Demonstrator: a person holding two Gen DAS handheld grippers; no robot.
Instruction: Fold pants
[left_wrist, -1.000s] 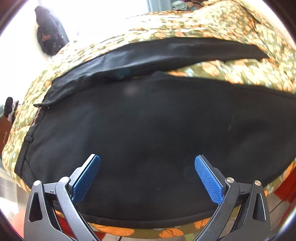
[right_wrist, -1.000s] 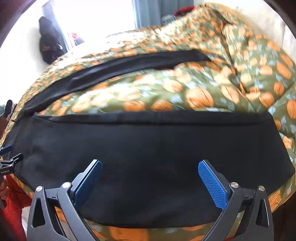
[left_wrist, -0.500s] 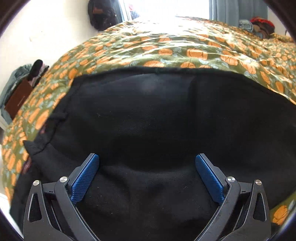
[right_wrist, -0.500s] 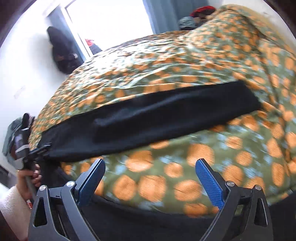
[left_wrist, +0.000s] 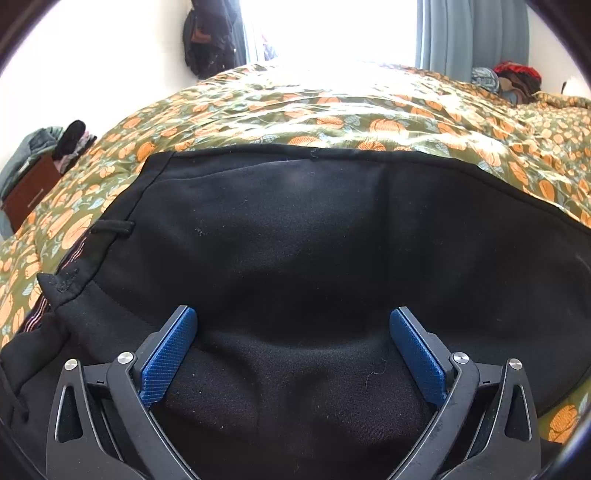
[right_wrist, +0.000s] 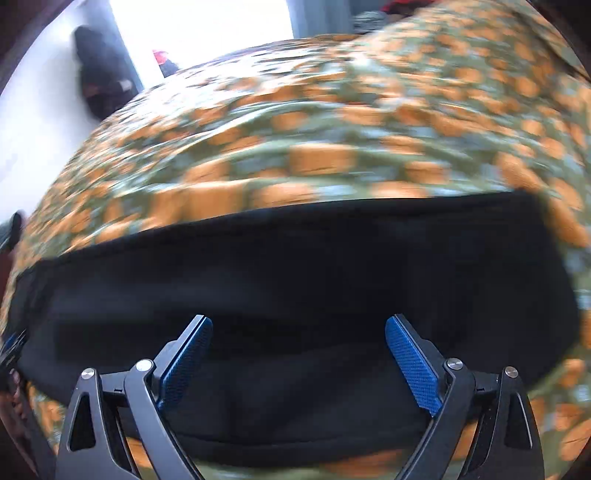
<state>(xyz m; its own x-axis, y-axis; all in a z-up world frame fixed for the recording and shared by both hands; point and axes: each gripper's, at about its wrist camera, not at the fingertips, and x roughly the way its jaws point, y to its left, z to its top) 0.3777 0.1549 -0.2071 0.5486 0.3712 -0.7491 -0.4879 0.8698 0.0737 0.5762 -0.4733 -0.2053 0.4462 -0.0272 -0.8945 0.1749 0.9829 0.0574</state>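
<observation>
Black pants (left_wrist: 314, 251) lie on a bed with an orange-and-green floral cover (left_wrist: 332, 110). In the left wrist view the waistband with a belt loop (left_wrist: 110, 227) is at the left, and the fabric looks doubled over. My left gripper (left_wrist: 293, 354) is open and empty, just above the pants near the waist. In the blurred right wrist view the pants (right_wrist: 295, 266) form a long dark band across the cover (right_wrist: 314, 147). My right gripper (right_wrist: 299, 362) is open and empty above the near edge of the legs.
A dark bag (left_wrist: 207, 40) hangs on the wall by the bright window. Clothes lie on a brown cabinet (left_wrist: 33, 184) at the left. More clothes (left_wrist: 509, 81) are piled at the far right of the bed. The left hand's gripper (right_wrist: 11, 350) shows at the right view's left edge.
The far pant leg has come to lie together with the near one, so the orange cover between them no longer shows. Both cameras have tilted and moved; the right view is blurred with motion. Both grippers stay open.
</observation>
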